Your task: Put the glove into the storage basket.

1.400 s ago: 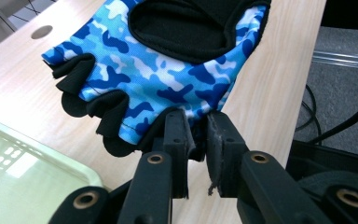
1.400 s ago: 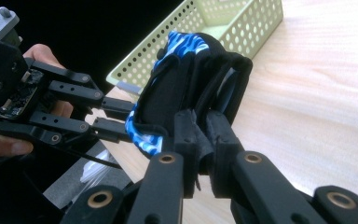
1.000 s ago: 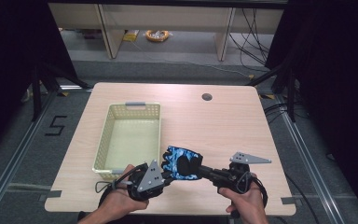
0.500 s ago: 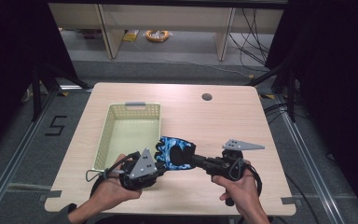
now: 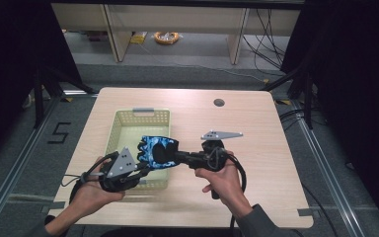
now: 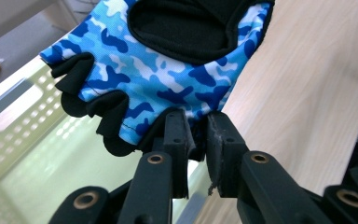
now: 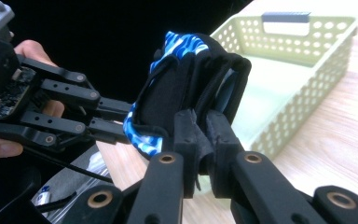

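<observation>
Two grippers hold one fingerless glove [image 5: 157,151] between them, above the near right corner of the pale green basket [image 5: 128,129] on the wooden tabletop [image 5: 256,148]. In the high view the glove covers that corner of the basket, and the person's forearms are cut off at the bottom edge. The left gripper [image 5: 140,168] is clamped on the glove's edge near the finger openings; in the left gripper view the pads [image 6: 223,149] pinch blue camouflage fabric [image 6: 168,79], and the glove's wrist end is cut off at the top of the frame. The right gripper [image 5: 180,157] is clamped on the opposite side of the glove; in the right gripper view its pads [image 7: 223,135] pinch the black edge of the glove [image 7: 186,93], which is seen edge-on and hides part of the basket wall [image 7: 303,102]. The left hand [image 7: 23,51] behind the other gripper is partly hidden there, and the background is dark. A "5" [image 5: 59,133] is marked on the floor left of the tabletop. No writing can be made out on the glove.
</observation>
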